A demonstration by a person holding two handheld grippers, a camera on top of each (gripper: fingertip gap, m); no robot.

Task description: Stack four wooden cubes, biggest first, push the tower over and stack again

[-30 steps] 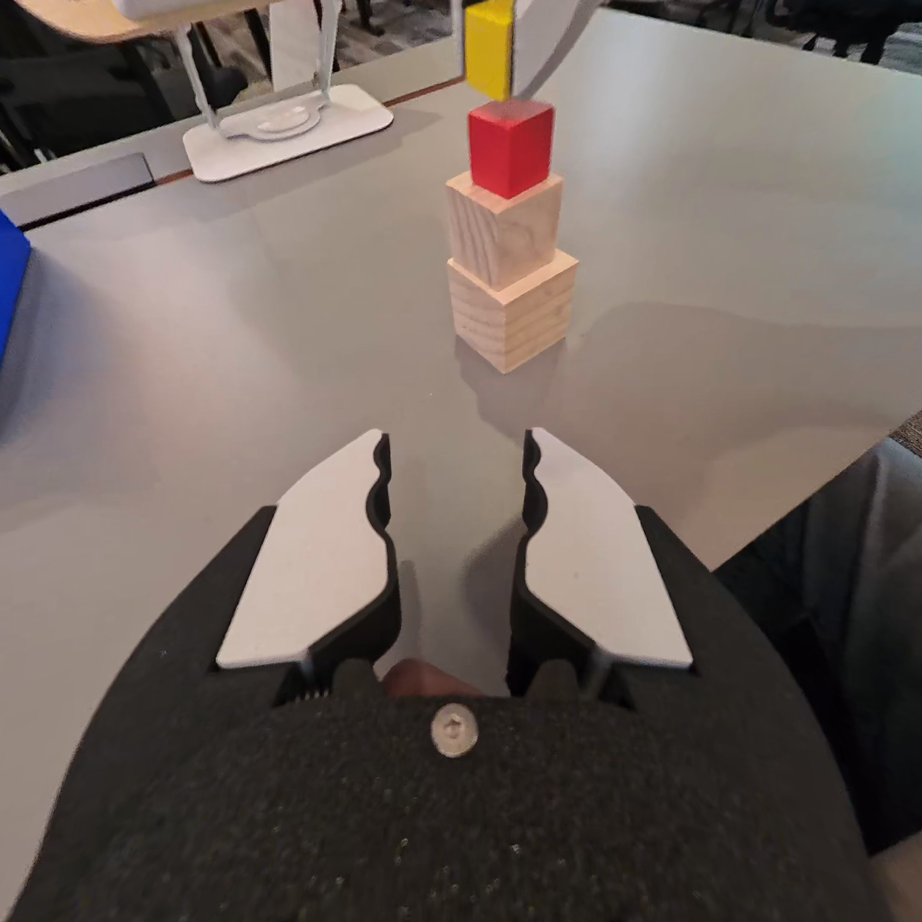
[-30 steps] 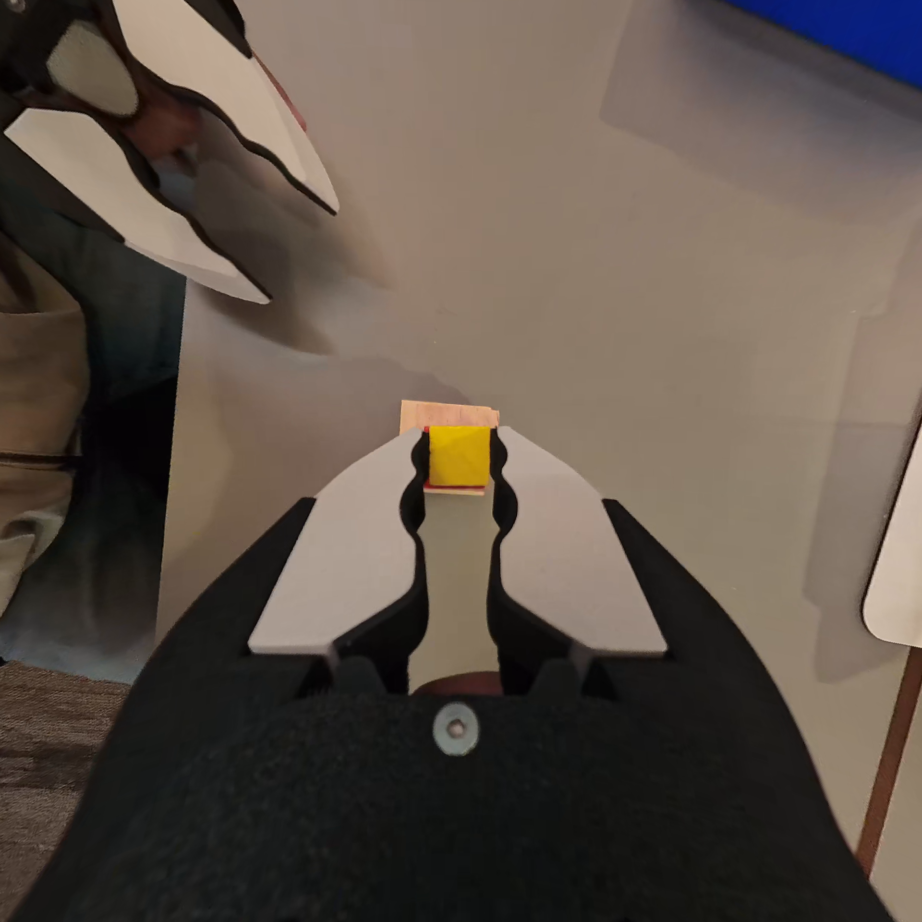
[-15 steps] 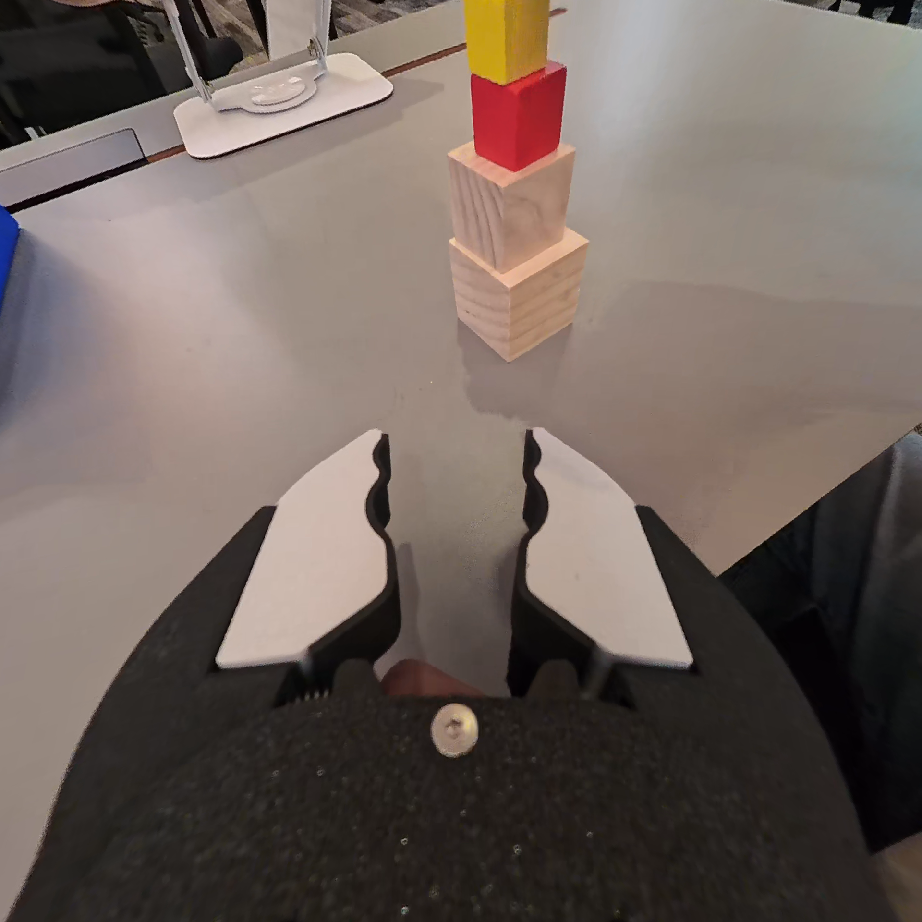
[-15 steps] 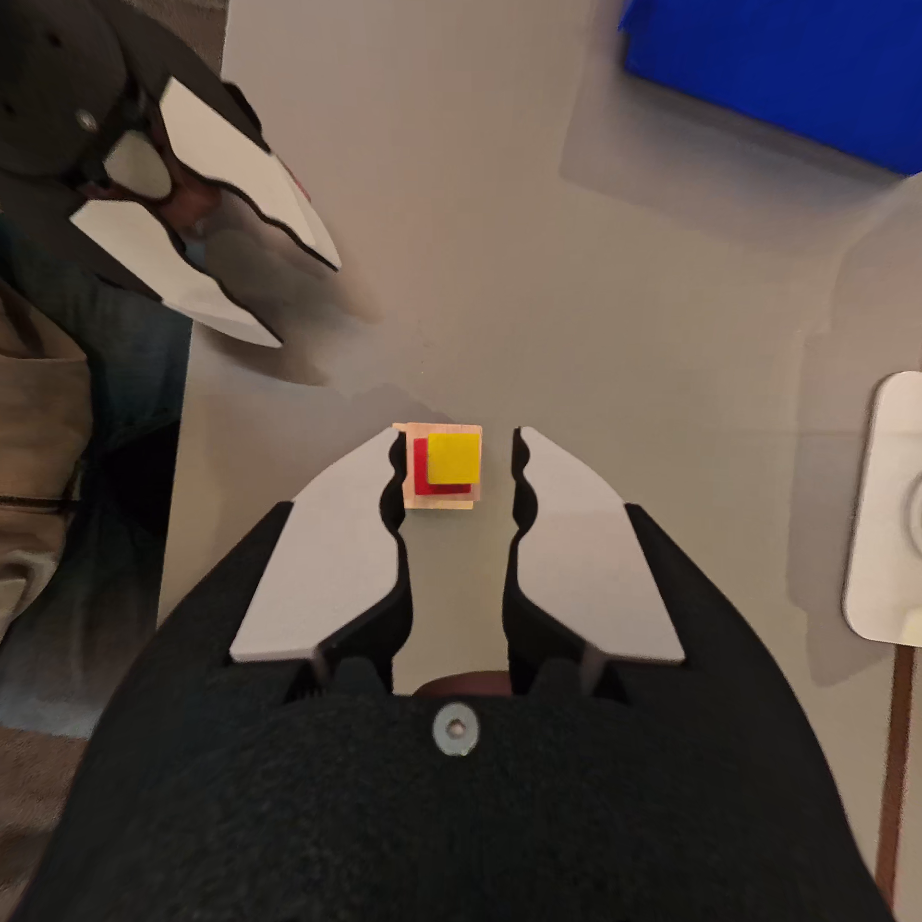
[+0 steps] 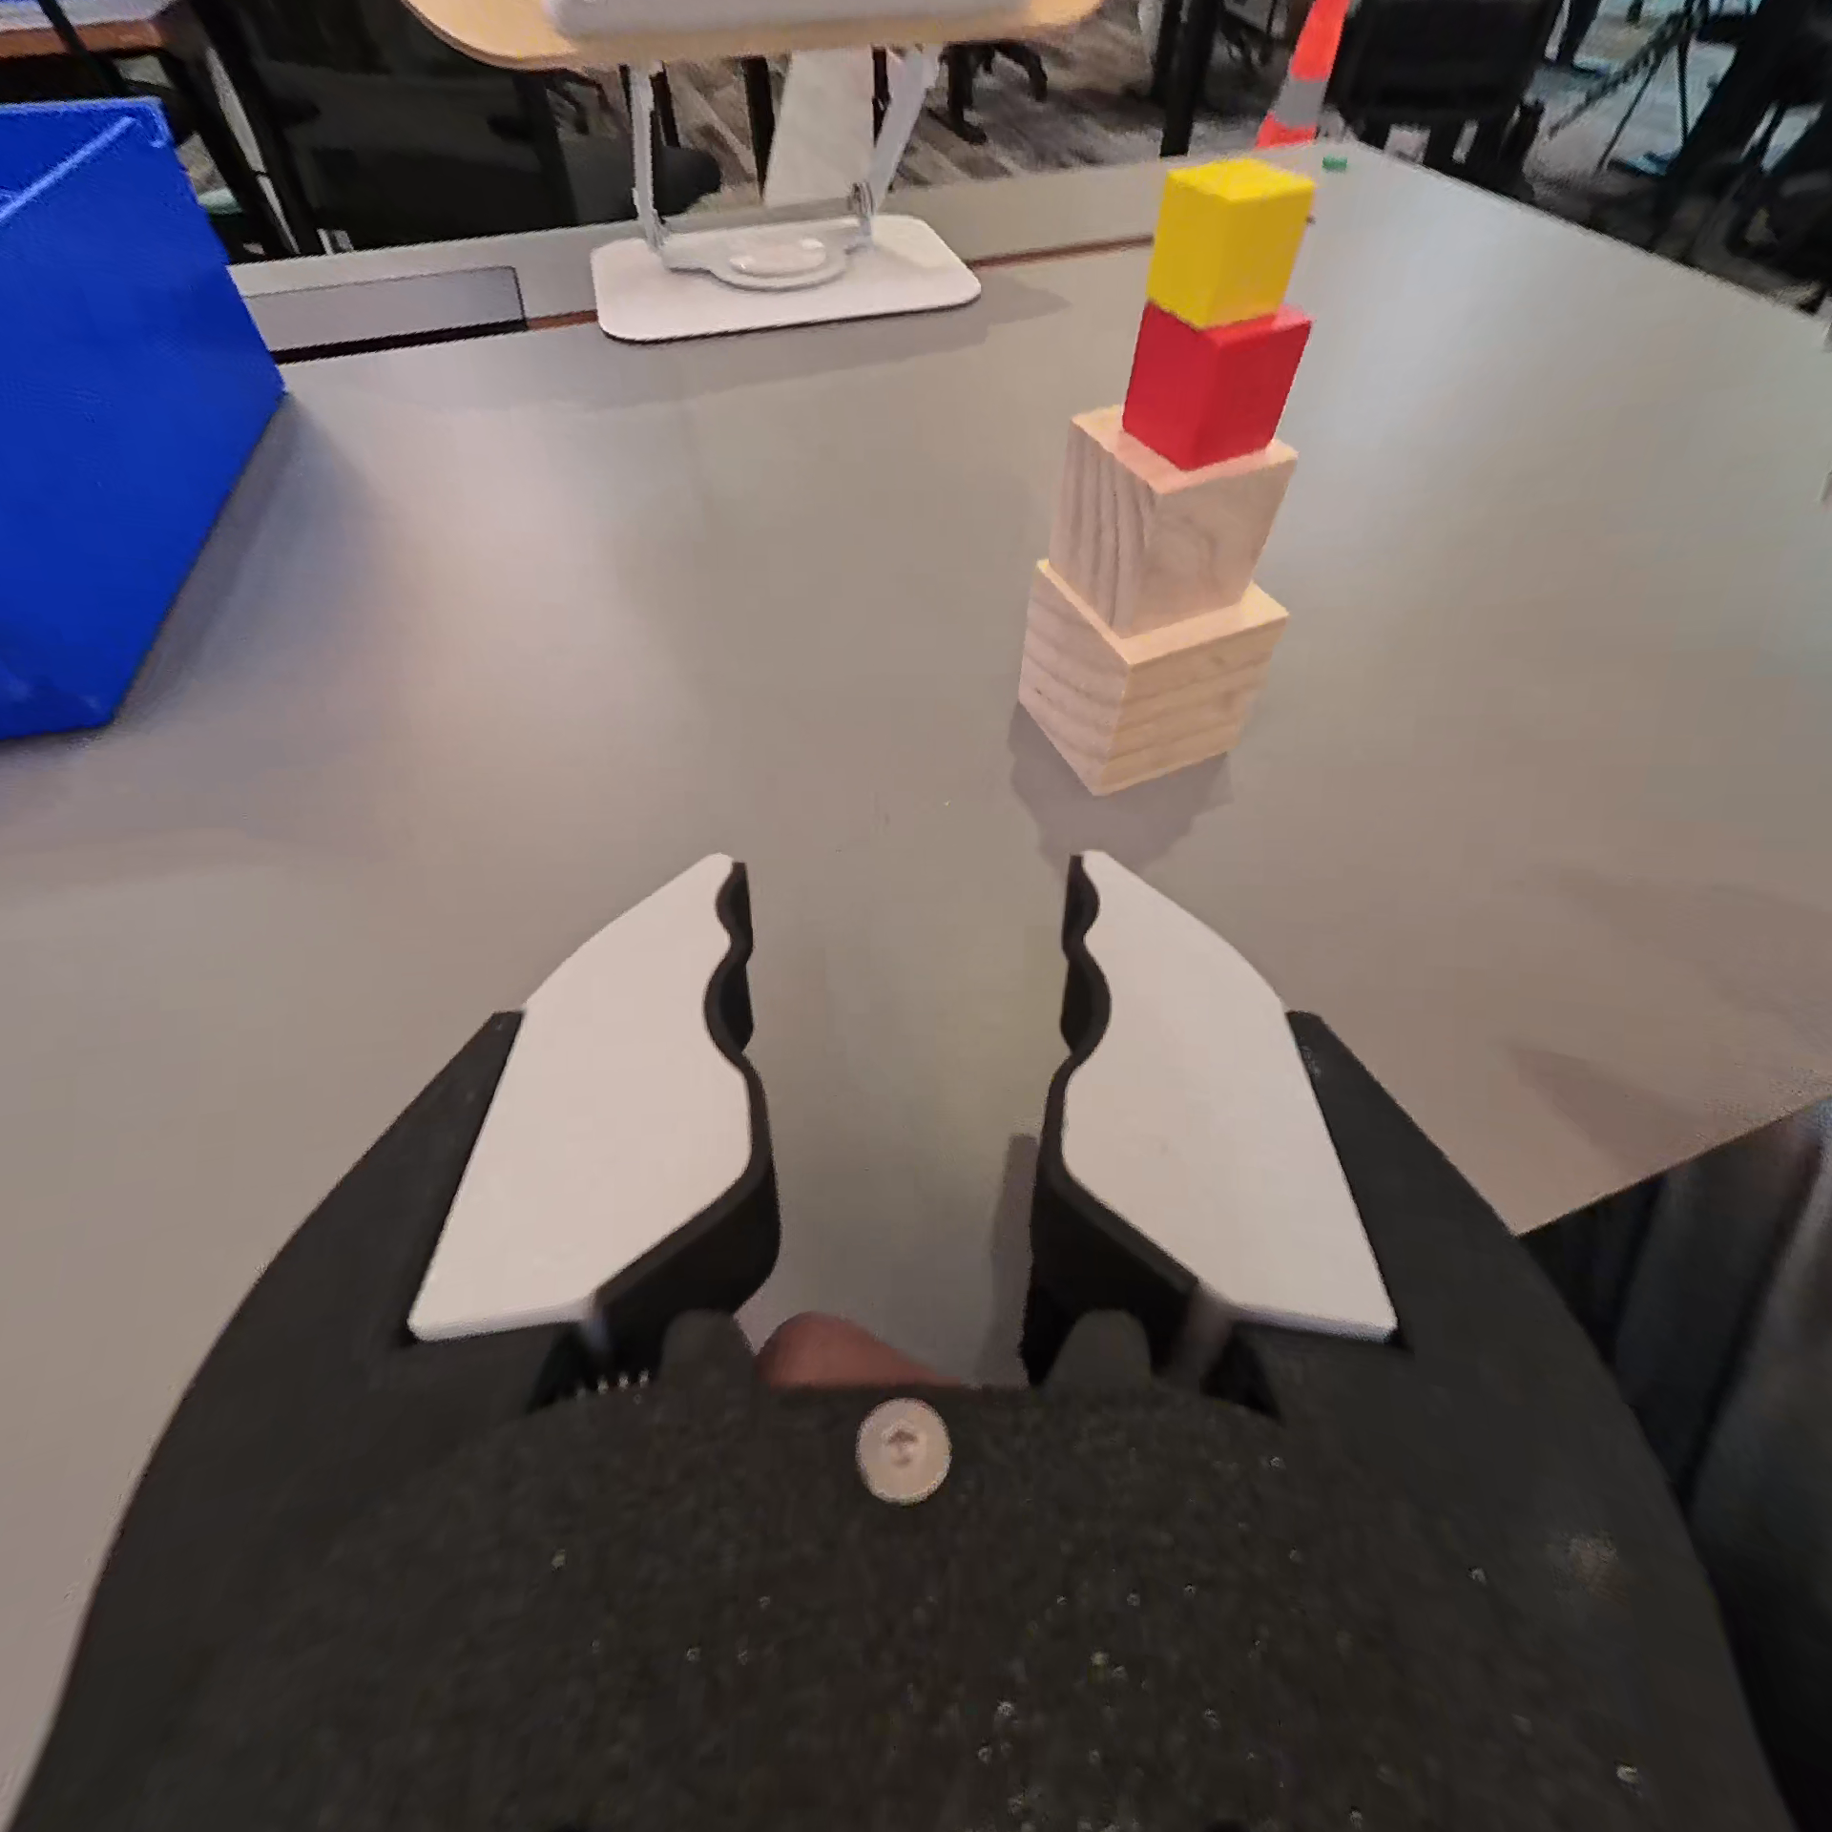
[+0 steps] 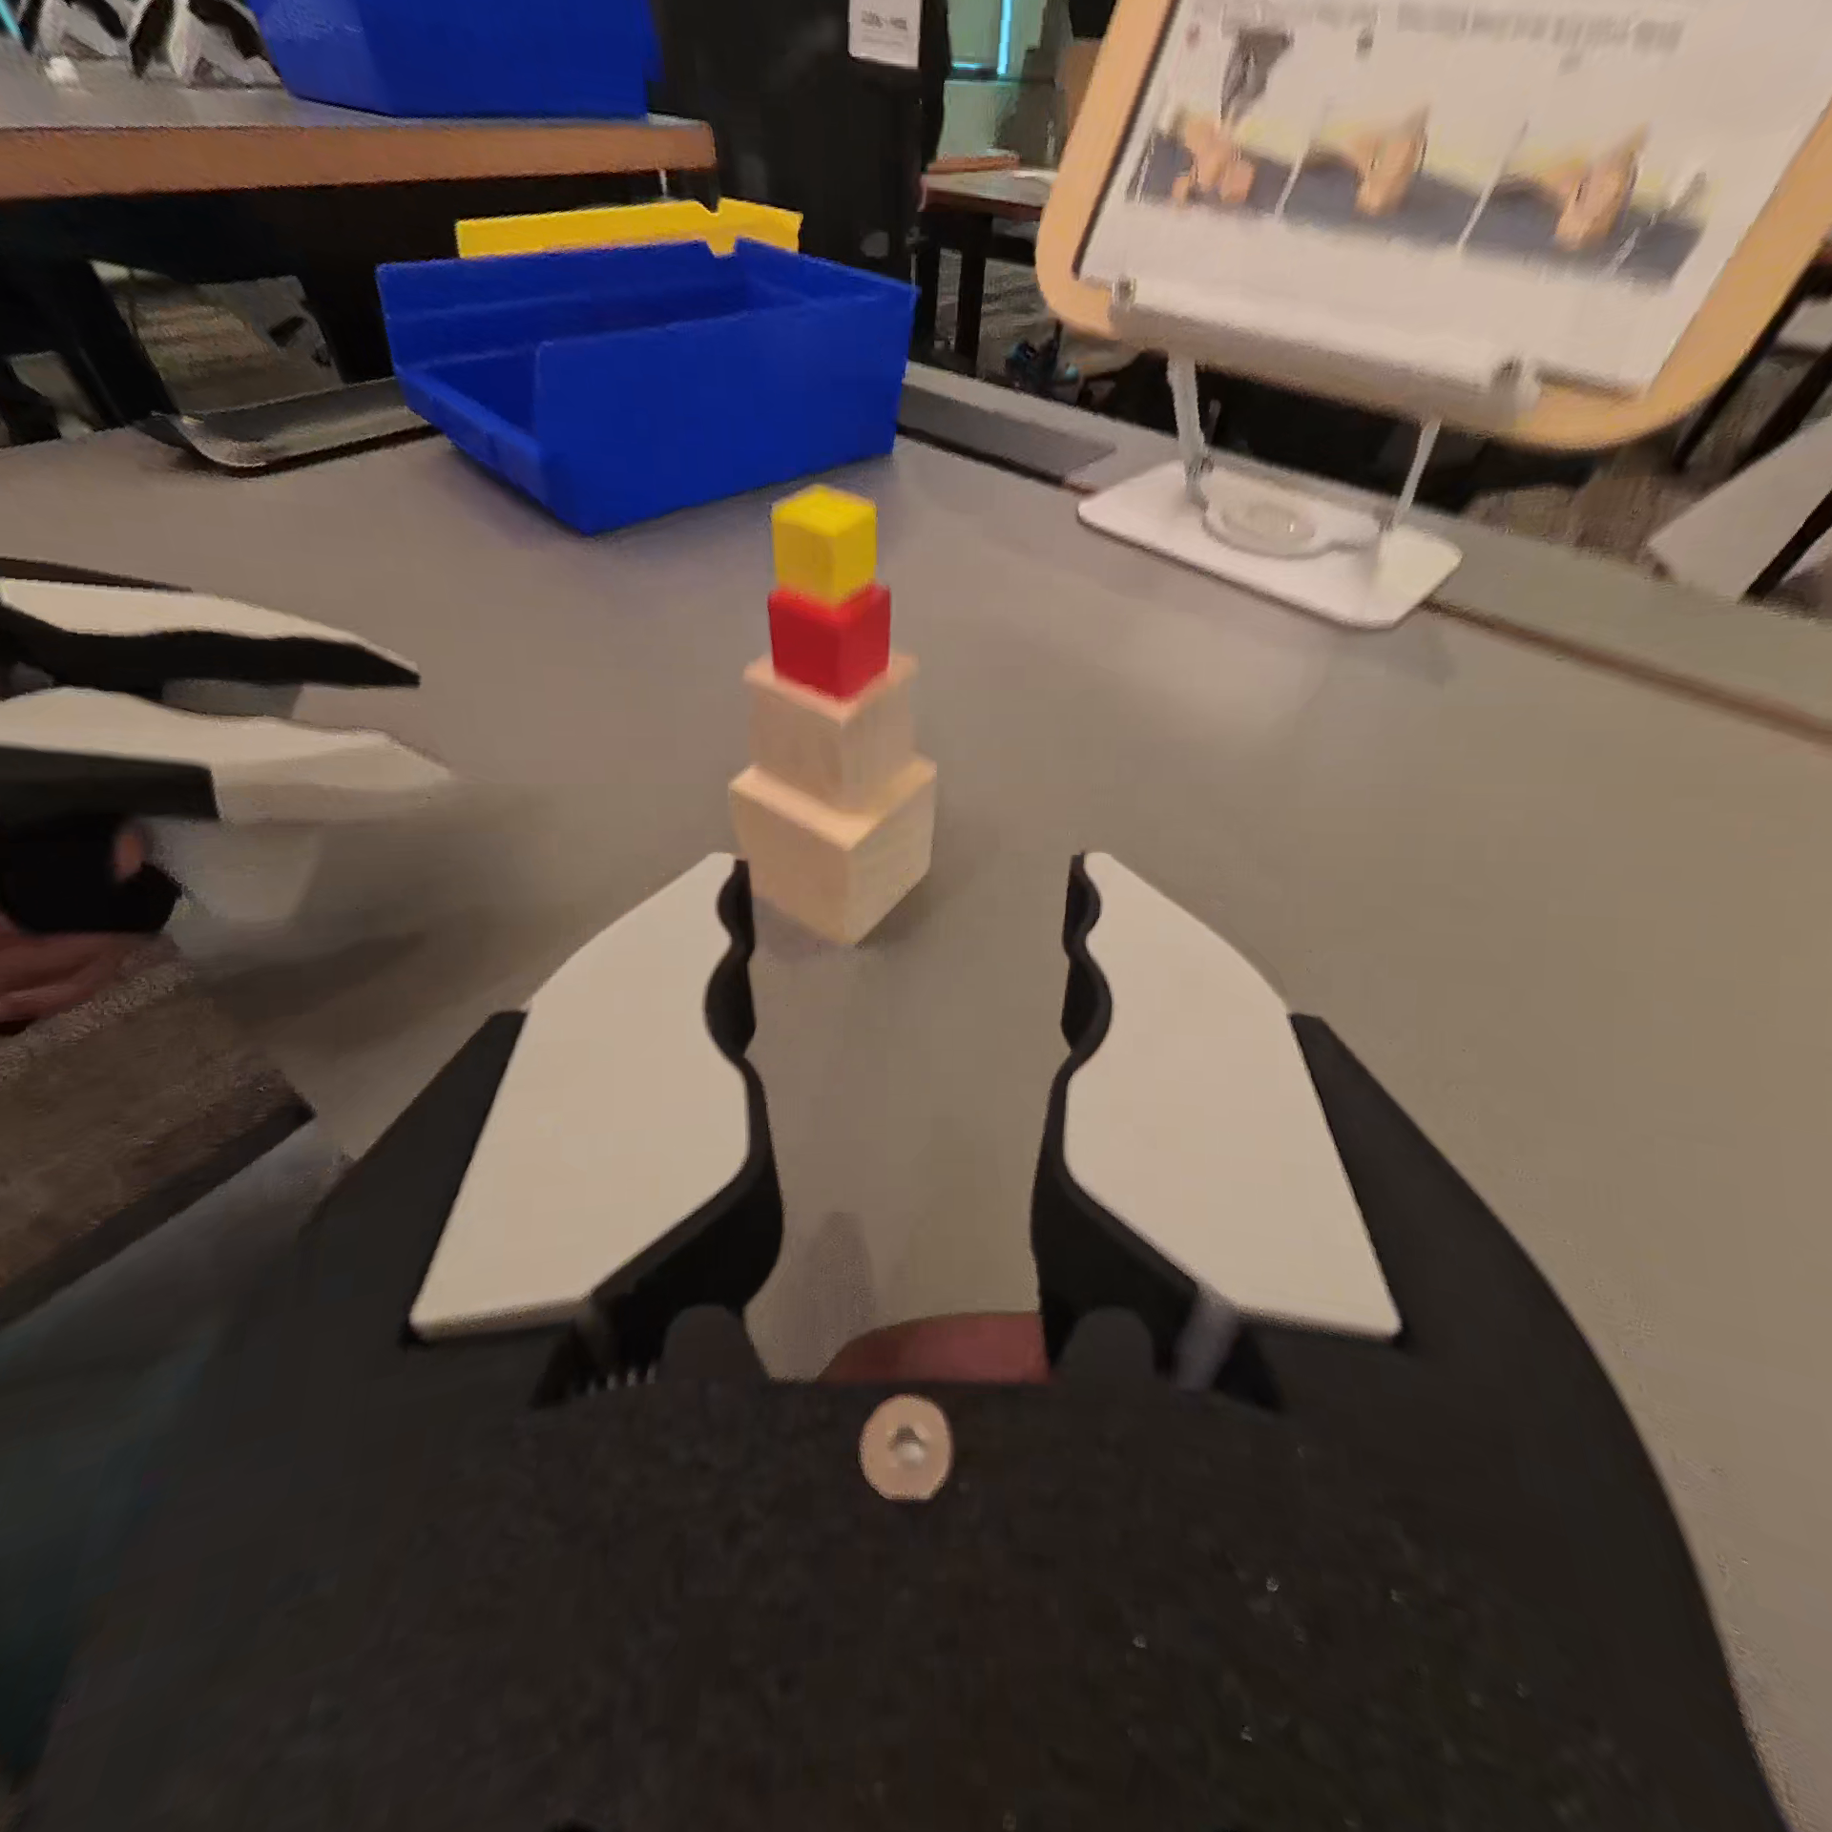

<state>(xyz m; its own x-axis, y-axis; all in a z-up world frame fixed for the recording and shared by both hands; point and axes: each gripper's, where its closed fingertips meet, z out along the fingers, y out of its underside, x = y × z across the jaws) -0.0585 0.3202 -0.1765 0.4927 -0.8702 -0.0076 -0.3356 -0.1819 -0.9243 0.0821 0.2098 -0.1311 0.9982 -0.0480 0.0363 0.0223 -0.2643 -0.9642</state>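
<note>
The four-cube tower is standing complete on the grey counter [image 5: 595, 615]: the largest pale wooden cube [image 5: 1150, 684] is sitting at the bottom, a smaller pale wooden cube [image 5: 1160, 535] is resting on it, the red cube [image 5: 1214, 387] is sitting on that, and the yellow cube [image 5: 1229, 243] is topping the stack, each one turned a little against the one below.

A second ago the right tool [image 6: 907, 872] was pointing straight down over the tower and pinching the yellow cube; half a second ago it was already spread and rising clear. It is now looking at the tower from the side, low and pulled back, with its jaws gaping wide and gripping nothing, the bottom cube showing just past its left fingertip.

The left tool [image 5: 907, 872] is hovering over the counter with its jaws wide apart and empty, as before, though the tower is now appearing to the right of its centre line rather than straight ahead.

A blue bin [image 6: 644, 377] and a white document stand [image 6: 1279, 545] are standing on the counter beyond the tower
</note>
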